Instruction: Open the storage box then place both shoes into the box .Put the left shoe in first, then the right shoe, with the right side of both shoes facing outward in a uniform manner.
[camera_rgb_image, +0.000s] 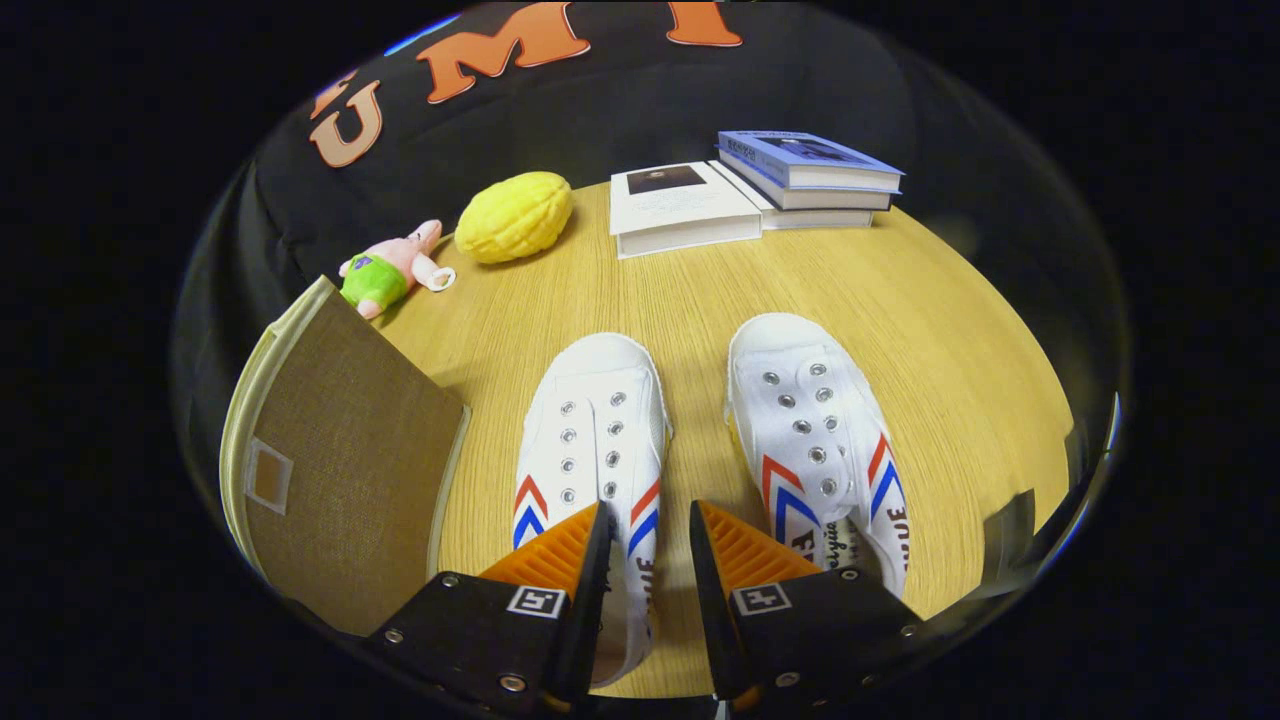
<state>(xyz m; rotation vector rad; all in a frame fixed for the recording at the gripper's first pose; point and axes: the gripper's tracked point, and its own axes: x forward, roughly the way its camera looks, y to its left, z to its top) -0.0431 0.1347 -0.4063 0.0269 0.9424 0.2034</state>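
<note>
The gripper (648, 525) hangs over the desk (950, 330) with its two orange fingers (560, 548) a little apart. Nothing is held between them. The left finger is over the heel end of the left shoe (592, 430), and that shoe's side shows in the gap between the fingers. The right shoe (815, 430) lies just beside it, toes pointing away. The brown box (345, 470) sits left of the shoes with its lid closed. Far beyond lie a pink toy (392, 270), a yellow toy (515, 217) and some books (760, 190).
</note>
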